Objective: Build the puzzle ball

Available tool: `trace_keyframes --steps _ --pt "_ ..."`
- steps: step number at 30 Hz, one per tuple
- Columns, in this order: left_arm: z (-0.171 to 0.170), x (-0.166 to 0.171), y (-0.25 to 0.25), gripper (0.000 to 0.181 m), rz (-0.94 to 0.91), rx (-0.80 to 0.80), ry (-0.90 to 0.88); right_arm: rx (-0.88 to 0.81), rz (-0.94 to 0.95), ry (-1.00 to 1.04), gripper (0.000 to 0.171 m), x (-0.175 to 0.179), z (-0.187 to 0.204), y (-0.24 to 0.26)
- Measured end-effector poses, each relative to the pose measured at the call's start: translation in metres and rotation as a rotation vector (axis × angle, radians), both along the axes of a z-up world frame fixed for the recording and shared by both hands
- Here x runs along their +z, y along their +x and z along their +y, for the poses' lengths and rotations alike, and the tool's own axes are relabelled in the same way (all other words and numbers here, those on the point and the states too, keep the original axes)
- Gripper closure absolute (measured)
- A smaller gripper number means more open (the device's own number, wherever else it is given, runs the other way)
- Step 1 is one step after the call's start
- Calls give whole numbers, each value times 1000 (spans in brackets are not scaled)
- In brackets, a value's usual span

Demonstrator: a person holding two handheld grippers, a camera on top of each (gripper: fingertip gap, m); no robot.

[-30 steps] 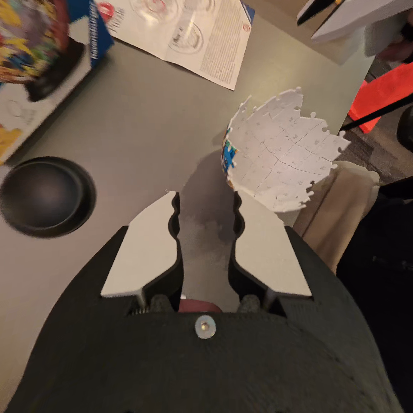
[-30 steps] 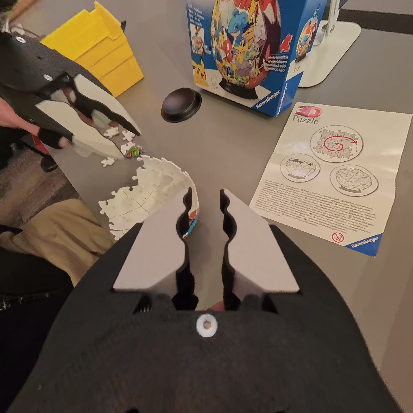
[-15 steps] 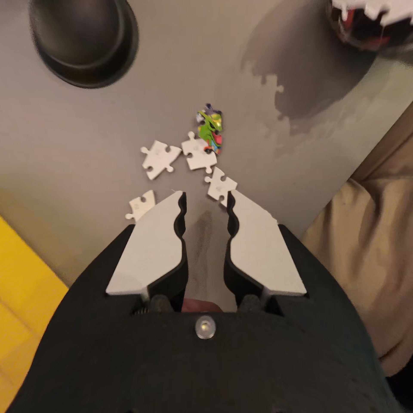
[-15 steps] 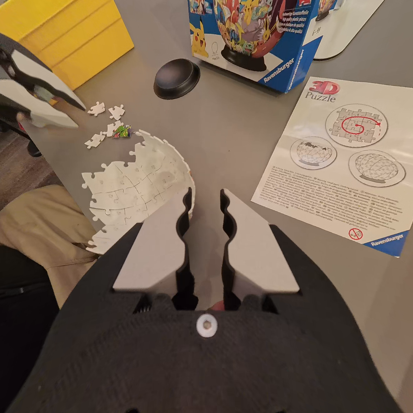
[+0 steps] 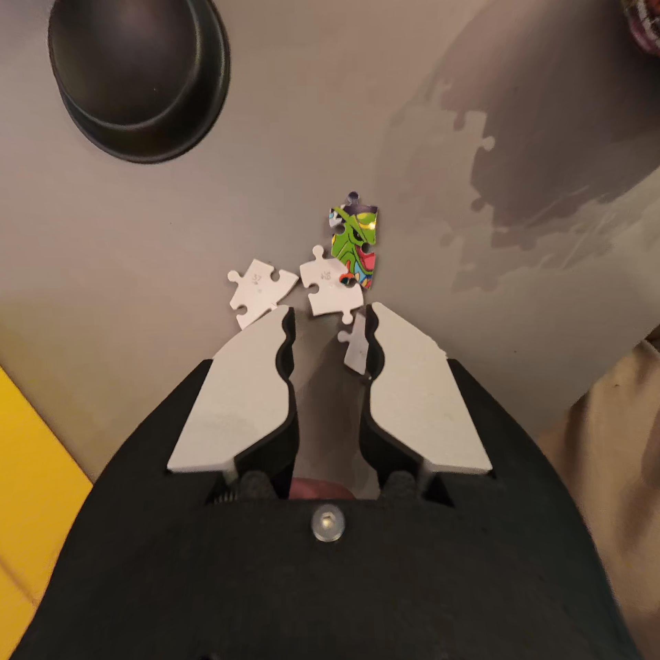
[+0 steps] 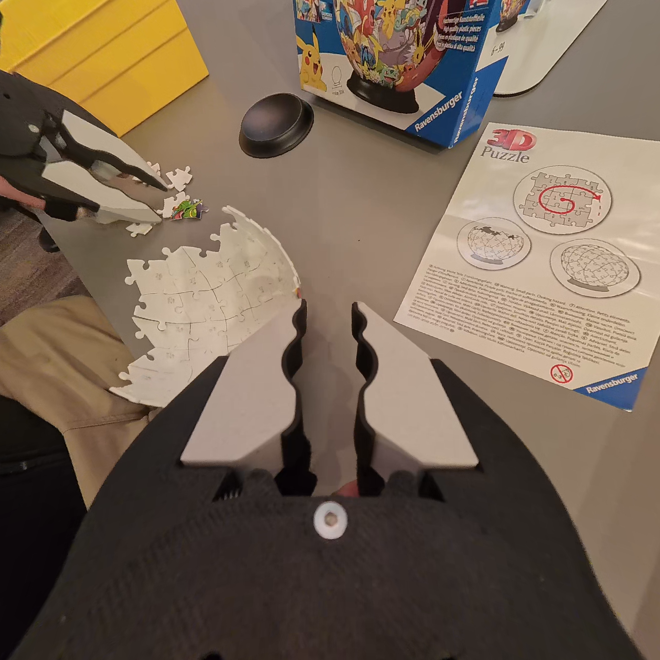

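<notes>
Puzzle ball point(image 6: 214, 307): half-built shell lying beside the loose pieces.
Left gripper point(image 5: 330, 314): parted, loose piece point(image 5: 353, 344) tilted against one finger; close squarely across its edges.
Right gripper point(image 6: 328, 309): spread, empty.

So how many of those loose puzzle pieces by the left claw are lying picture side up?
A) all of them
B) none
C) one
C: only the green-printed piece shows its picture; the white pieces beside it, near the left claw, lie blank side up.

We are seeing dim, warm lighting casting a jagged soft shadow beyond the colourful puzzle piece point(image 5: 355, 243); frame edges are bending, slightly blurring.
</notes>
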State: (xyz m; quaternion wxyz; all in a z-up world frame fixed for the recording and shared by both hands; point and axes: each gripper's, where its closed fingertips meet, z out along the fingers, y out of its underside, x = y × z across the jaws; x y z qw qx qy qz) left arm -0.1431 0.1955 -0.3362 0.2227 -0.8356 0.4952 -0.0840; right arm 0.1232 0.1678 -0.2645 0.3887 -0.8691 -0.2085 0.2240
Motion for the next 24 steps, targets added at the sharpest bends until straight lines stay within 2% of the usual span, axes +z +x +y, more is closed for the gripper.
trace_keyframes --steps 2,6,11,15,18,22,24 --pt "11 8 -9 143 29 23 78 2 -3 3 148 0 0 0" --pt "15 38 -29 142 -75 103 49 -2 2 17 149 2 0 3" --pt "9 7 -62 134 47 151 -19 2 10 15 148 1 1 3" --pt "21 4 -66 134 120 176 51 0 13 12 148 0 1 4" --pt "27 2 -70 138 130 195 60 -4 17 13 148 0 1 5" --pt "22 -1 -62 162 68 189 10 -6 24 13 149 0 2 6" --pt "22 -1 -60 167 60 187 9 -5 27 14 148 1 2 6"
